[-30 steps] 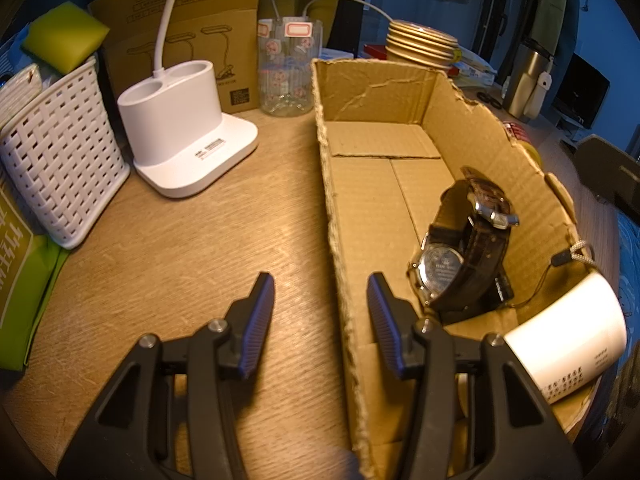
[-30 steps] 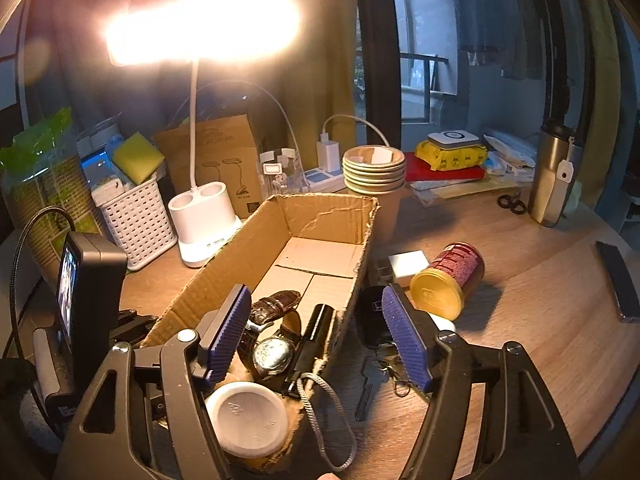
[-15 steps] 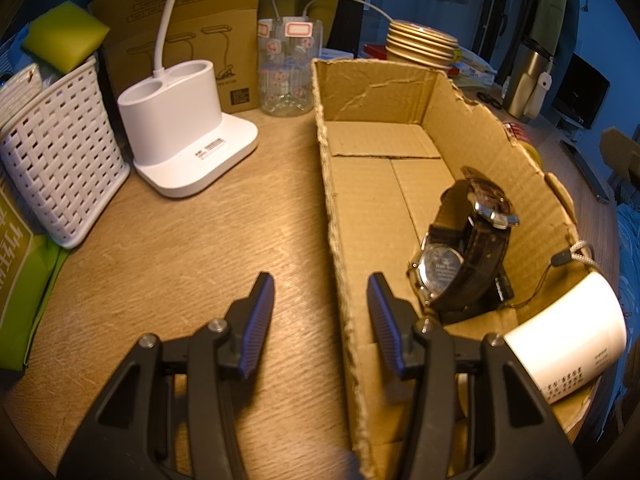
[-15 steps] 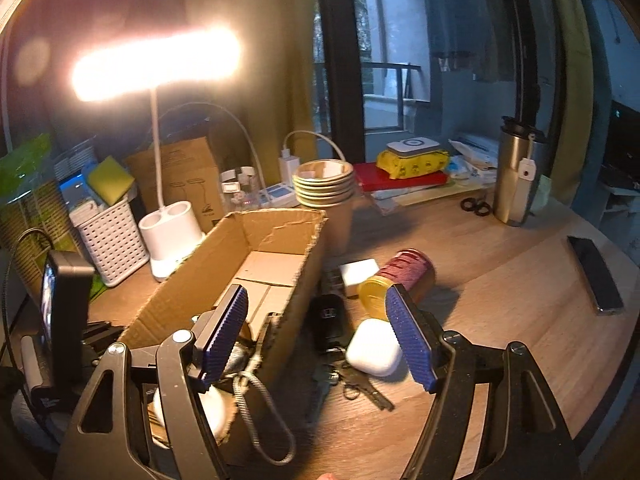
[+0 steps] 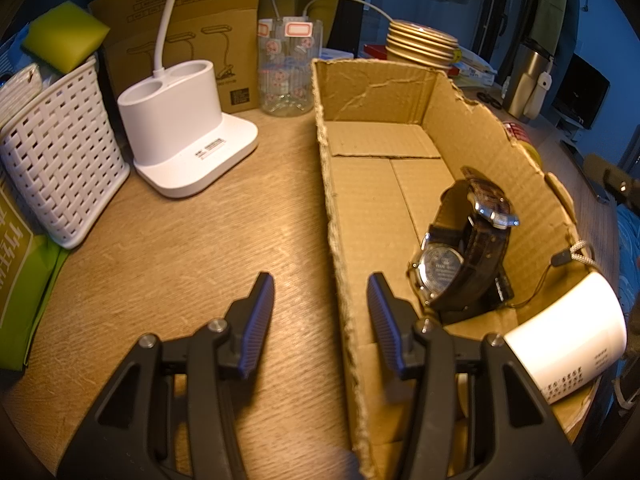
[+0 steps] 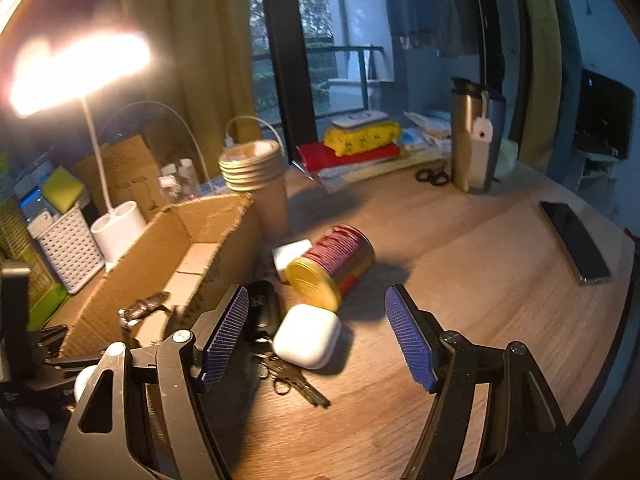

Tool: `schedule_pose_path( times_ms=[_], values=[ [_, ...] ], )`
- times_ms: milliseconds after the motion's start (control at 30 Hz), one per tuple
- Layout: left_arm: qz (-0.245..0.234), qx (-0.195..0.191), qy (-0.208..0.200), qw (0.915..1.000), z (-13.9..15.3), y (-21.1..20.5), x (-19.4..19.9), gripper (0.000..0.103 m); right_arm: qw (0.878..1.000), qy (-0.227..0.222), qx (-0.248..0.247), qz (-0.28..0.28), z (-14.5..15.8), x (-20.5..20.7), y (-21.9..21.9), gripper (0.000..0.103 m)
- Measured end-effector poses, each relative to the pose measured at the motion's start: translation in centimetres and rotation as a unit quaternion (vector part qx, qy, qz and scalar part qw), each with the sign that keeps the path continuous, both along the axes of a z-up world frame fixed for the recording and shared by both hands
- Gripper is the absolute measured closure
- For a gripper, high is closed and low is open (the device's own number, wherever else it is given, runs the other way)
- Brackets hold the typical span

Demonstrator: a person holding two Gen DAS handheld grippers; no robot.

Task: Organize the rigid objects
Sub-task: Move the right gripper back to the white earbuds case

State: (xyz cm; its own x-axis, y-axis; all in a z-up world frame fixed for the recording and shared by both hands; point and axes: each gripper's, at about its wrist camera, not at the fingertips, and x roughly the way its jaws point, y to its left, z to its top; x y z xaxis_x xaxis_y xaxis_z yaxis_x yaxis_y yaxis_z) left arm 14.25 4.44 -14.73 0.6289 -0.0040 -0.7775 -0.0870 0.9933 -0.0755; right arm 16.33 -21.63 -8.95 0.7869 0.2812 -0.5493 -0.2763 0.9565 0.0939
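Over the desk (image 6: 460, 280), right gripper (image 6: 316, 336) gapes empty; left gripper (image 5: 320, 312) straddles box wall (image 5: 340, 240).

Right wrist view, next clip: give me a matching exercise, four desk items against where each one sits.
Items:
1. wristwatch
2. red can
3. white earbud case
4. phone

Places:
A. flat near the desk's right edge
B. inside the cardboard box
C. on its side, yellow lid toward the camera
D. on the desk beside the keys

Pairs: 1-B, 2-C, 3-D, 4-A
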Motion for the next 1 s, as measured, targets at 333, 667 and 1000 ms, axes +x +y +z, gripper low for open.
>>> schedule_pose_path(
  times_ms=[333, 667, 1000],
  values=[
    [0.000, 0.000, 0.000, 1.0000, 0.0, 0.0, 0.0, 0.053, 0.999, 0.038, -0.020, 0.006, -2.7, 1.5, 1.0, 0.028],
    [0.000, 0.000, 0.000, 1.0000, 0.0, -0.1, 0.0, 0.053, 0.997, 0.069, -0.032, 0.006, -4.1, 2.8, 1.8, 0.028],
    [0.000, 0.000, 0.000, 1.0000, 0.0, 0.0, 0.0, 0.053, 0.993, 0.106, -0.042, 0.019, -5.1, 4.2, 2.6, 0.028]
  ],
)
